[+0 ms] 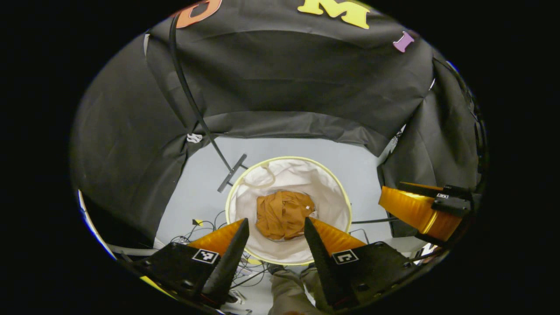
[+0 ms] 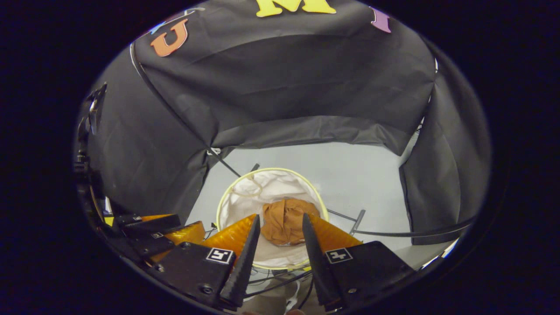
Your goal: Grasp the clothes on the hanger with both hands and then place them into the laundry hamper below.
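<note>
Left gripper [image 1: 274, 229], right gripper [image 2: 280, 225] both spread, empty, above hamper [image 1: 337, 183]. Orange clothes [image 1: 282, 214] bunched inside; soft, light, probably limp; pinch any fold.

left gripper view: I look down from well above my hamper [image 1: 288, 210] | right gripper view: same downward look, from its right | shared: hamper, floor [image 2: 363, 175]

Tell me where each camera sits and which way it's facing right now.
Left gripper view: rides the open left gripper, facing down into the hamper at the brown clothes; right gripper at right, trouser legs below.
Right gripper view: rides the open right gripper, facing down likewise; left gripper at left.
Shared: hamper, clothes, grey floor.
</note>
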A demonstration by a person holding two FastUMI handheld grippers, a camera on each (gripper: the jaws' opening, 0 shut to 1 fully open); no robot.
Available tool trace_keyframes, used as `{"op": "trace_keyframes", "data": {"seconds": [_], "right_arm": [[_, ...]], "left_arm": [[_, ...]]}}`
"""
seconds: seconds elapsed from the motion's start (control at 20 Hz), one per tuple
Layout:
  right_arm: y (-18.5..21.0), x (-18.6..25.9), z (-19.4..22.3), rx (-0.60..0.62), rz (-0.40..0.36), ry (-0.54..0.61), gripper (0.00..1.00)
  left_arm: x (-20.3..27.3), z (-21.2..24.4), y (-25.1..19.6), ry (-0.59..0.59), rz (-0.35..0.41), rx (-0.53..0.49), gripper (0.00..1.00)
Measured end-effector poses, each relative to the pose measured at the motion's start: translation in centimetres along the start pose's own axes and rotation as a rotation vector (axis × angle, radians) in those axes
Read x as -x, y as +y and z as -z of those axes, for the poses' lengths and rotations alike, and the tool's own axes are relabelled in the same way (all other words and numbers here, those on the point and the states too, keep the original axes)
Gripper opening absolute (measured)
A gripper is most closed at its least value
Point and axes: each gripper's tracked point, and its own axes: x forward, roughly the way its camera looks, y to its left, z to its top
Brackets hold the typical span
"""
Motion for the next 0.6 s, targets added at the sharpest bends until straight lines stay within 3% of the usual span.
{"op": "trace_keyframes", "data": {"seconds": [0.1, 0.15, 0.2, 0.25, 0.3, 0.4, 0.6], "right_arm": [[-0.3, 1.4, -0.3, -0.001, 0.013, -0.016, 0.65], [-0.5, 2.3, -0.7, 0.003, 0.015, -0.038, 0.65], [-0.8, 3.1, -1.1, 0.011, 0.022, -0.068, 0.66], [-1.2, 4.4, -1.8, 0.024, 0.026, -0.105, 0.64], [-1.4, 5.9, -2.5, 0.035, 0.031, -0.151, 0.64], [-1.4, 9.7, -4.1, 0.052, 0.037, -0.242, 0.67], [-1.4, 19.6, -8.2, 0.054, 0.034, -0.464, 0.65]], "left_arm": [[1.6, -0.5, 0.0, -0.023, -0.012, 0.002, 0.83], [2.4, -0.8, 0.0, -0.048, -0.016, 0.0, 0.93], [3.5, -1.4, 0.2, -0.075, -0.026, -0.009, 0.96], [4.9, -2.3, 0.5, -0.115, -0.037, -0.019, 0.89], [6.4, -3.1, 0.6, -0.162, -0.045, -0.032, 0.96], [10.1, -5.3, 0.6, -0.268, -0.058, -0.055, 0.96], [19.8, -10.5, -0.1, -0.526, -0.07, -0.129, 0.96]]}}
